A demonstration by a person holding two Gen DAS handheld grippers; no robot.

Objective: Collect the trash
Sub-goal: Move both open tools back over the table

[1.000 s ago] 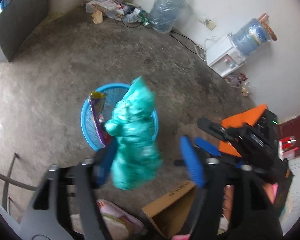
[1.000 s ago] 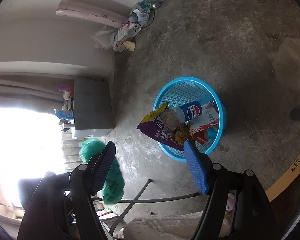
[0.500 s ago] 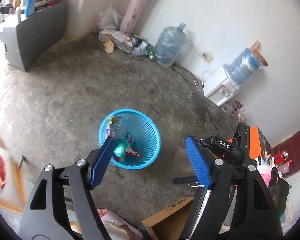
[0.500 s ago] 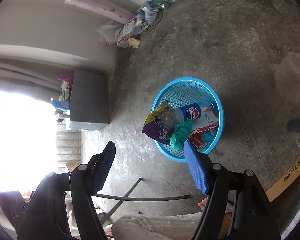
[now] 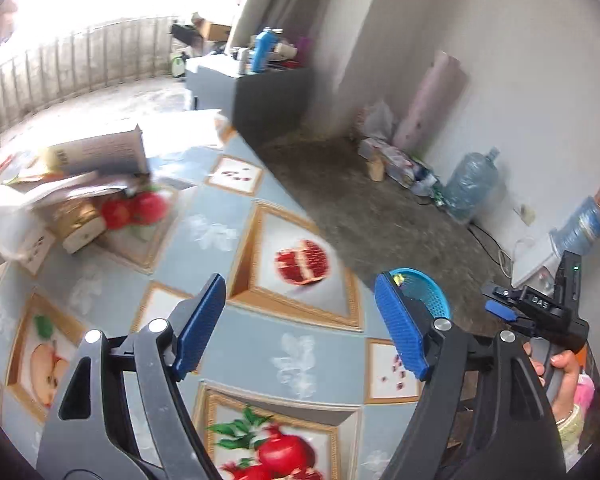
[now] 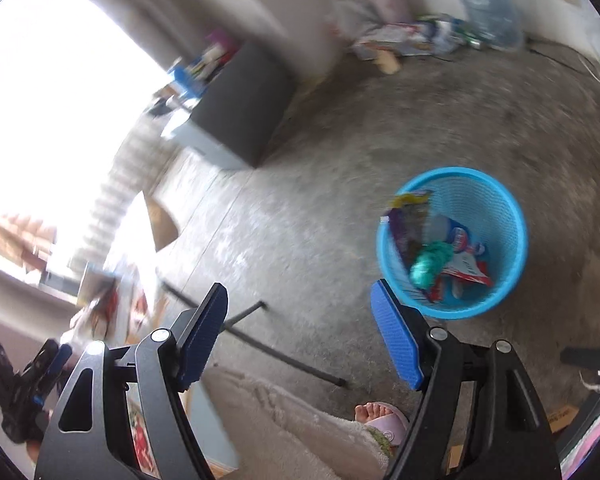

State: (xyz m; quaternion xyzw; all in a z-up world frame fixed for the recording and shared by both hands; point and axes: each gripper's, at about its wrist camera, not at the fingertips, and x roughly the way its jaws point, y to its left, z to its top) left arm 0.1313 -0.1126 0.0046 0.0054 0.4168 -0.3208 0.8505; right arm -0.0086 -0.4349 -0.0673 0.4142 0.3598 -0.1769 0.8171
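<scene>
A blue mesh basket [image 6: 500,216] stands on the concrete floor, holding a crumpled green bag [image 6: 430,261], a purple snack wrapper [image 6: 410,220], a Pepsi can [image 6: 462,238] and a red-white packet. My right gripper [image 6: 300,340] is open and empty, above the floor left of the basket. My left gripper [image 5: 298,334] is open and empty over a table with a fruit-print cloth [image 5: 236,288]. The basket also shows in the left wrist view [image 5: 430,294] beyond the table edge. The right gripper shows there too [image 5: 540,308].
On the table's far left lie a cardboard box [image 5: 100,154], papers, a jar [image 5: 80,222] and red fruit [image 5: 134,210]. A grey cabinet [image 6: 240,116] stands by the wall. Water jugs [image 5: 470,184] and a litter pile [image 5: 396,162] line the wall. A foot [image 6: 376,412] is near a metal leg [image 6: 276,350].
The green bag left my left gripper and dropped into the basket. My left gripper then swung up and left over the table. My right gripper tilted up and turned left.
</scene>
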